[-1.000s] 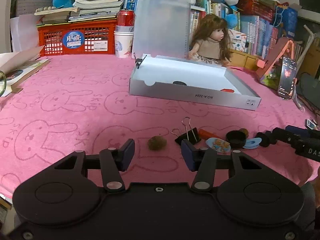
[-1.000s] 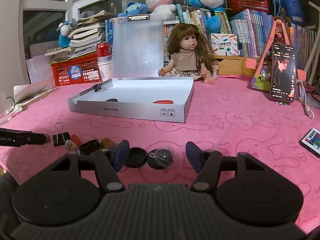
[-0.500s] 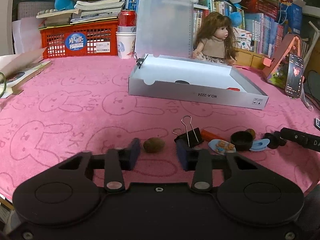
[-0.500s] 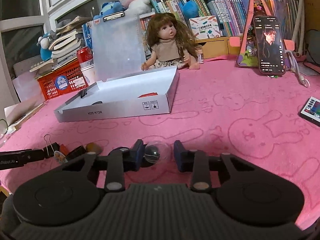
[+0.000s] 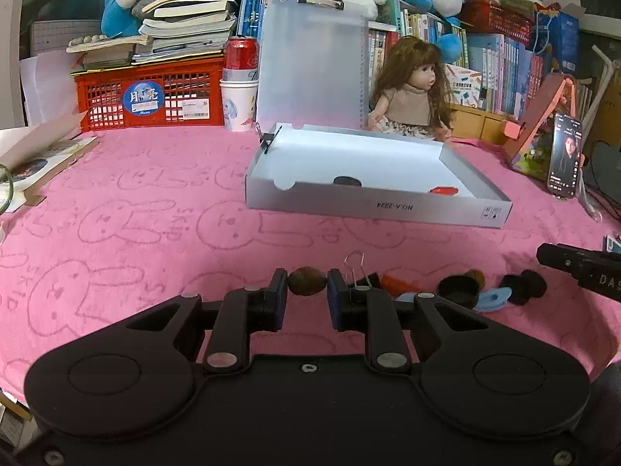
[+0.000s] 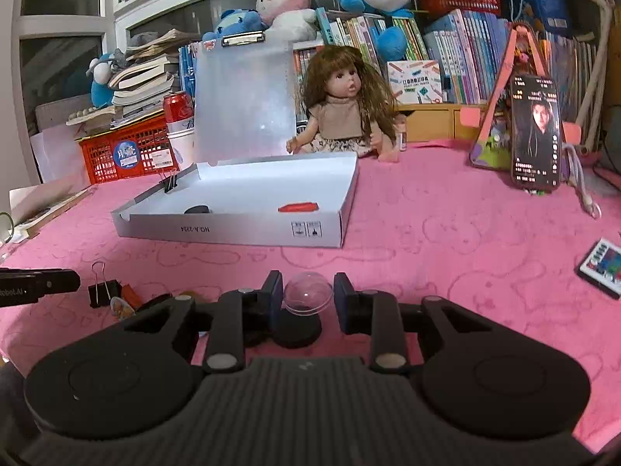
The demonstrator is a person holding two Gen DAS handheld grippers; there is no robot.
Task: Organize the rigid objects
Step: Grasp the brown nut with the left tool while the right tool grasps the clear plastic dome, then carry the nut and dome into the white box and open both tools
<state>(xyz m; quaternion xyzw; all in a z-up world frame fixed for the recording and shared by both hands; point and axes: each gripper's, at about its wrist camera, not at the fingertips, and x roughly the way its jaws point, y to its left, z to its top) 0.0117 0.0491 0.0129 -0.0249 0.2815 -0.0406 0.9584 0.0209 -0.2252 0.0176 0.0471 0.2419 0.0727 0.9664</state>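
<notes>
Left wrist view, left to right: red crate [image 5: 149,97] with books stacked on it at the back left, soda can [image 5: 241,53] sitting on paper cups, frosted clipboard [image 5: 310,66] standing upright behind the white box [image 5: 372,206]. Box is open and holds a black round piece [image 5: 346,181] and a red piece [image 5: 446,191]; a black binder clip is clipped on its back-left wall. Doll [image 5: 411,89] sits behind the box; phone [image 5: 564,165] is propped on a stand at far right.

Left gripper [image 5: 307,291] is low over the pink surface [image 5: 136,240], fingers narrowed around a brown nut [image 5: 306,281], both pads touching or almost touching it. The nut looks pinched. Just right of it: binder clip [image 5: 363,277], orange piece [image 5: 394,283], black cap [image 5: 458,289] and blue clip [image 5: 493,298] in a loose row near the front edge.

Right wrist view: right gripper [image 6: 308,295] is at the front, fingers [image 6: 273,297] partly closed around a clear dome [image 6: 308,297]. The left pad touches it; there's a slim gap at the right pad, so can't tell if it's really gripped. The dome is above a black disc [image 6: 297,328] on the surface. The remote [image 6: 601,268] is far right, well apart.
</notes>
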